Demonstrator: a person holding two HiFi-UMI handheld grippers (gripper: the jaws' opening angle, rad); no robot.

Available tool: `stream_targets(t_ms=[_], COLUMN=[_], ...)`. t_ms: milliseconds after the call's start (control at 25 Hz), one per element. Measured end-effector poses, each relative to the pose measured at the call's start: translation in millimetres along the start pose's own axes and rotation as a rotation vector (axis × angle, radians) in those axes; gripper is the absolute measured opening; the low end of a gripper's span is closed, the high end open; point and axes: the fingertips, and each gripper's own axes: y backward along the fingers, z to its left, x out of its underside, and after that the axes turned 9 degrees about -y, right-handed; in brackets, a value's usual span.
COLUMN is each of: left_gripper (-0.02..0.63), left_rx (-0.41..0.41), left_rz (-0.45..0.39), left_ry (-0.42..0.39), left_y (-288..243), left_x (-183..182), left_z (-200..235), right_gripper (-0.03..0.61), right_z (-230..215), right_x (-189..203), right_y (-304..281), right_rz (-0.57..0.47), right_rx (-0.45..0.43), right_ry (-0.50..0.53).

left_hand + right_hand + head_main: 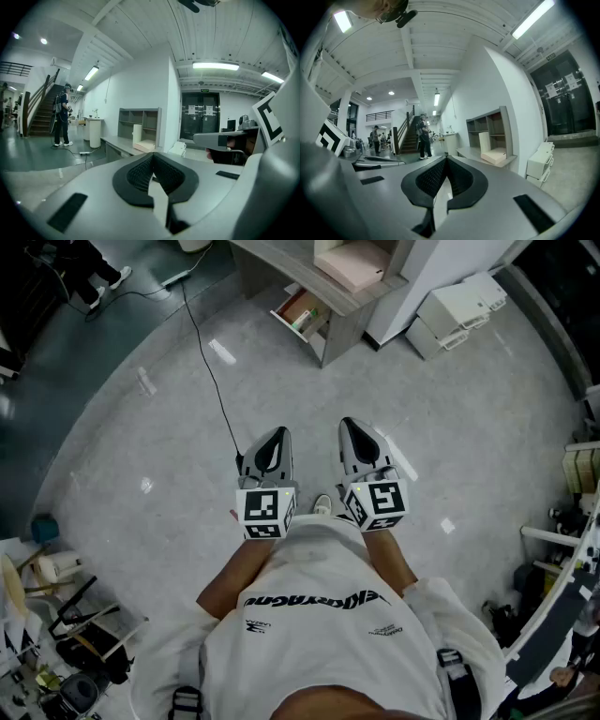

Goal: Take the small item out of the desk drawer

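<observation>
A grey desk [323, 277] stands at the far top of the head view, and its drawer [302, 313] is pulled open with small items inside, too small to tell apart. Both grippers are held side by side at my waist, well short of the desk. My left gripper [272, 439] is shut with nothing between its pads. My right gripper [361, 432] is also shut and holds nothing. The left gripper view looks over its closed fingertips [152, 157] toward the desk [122, 145]. In the right gripper view the desk [487, 157] lies beyond that gripper's closed fingertips [446, 159].
A black cable [211, 371] runs across the grey floor toward the desk. White boxes [459, 306] stand to the desk's right. A shelf unit [140, 124] with a pale box sits on the desk. Clutter [66, 634] lies at the lower left. A person [61, 115] stands by a staircase.
</observation>
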Motion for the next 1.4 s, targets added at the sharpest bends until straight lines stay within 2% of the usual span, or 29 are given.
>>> stream_targets(t_ms=[280,600,920,1160,1400], left_gripper=[0.015,0.015,0.017,0.015,0.015], left_rx=[-0.029,-0.083,-0.058,-0.029,0.012], left_rz=[-0.003,0.026,0.008,0.015,0.025], left_ry=[0.009,0.023,0.033,0.033,-0.022], left_y=[-17,-23,-64,-119,-202], left_x=[-6,4,6,6,-9], left_z=[-21,-33,-23,14,81], right_gripper=[0.032,0.032,0.032,0.032,0.032], right_z=[-26,-55,-70,-84,-100], right_x=[-6,3,9,2,-19], right_y=[4,2,-32,-94,-187], right_rz=[-0.002,0.016,0.038,0.039,0.032], right_rx=[-0.040,-0.051,-0.041,-0.015,0.034], right_ry=[-0.016,-0.055,-0.031,-0.030,-0.035])
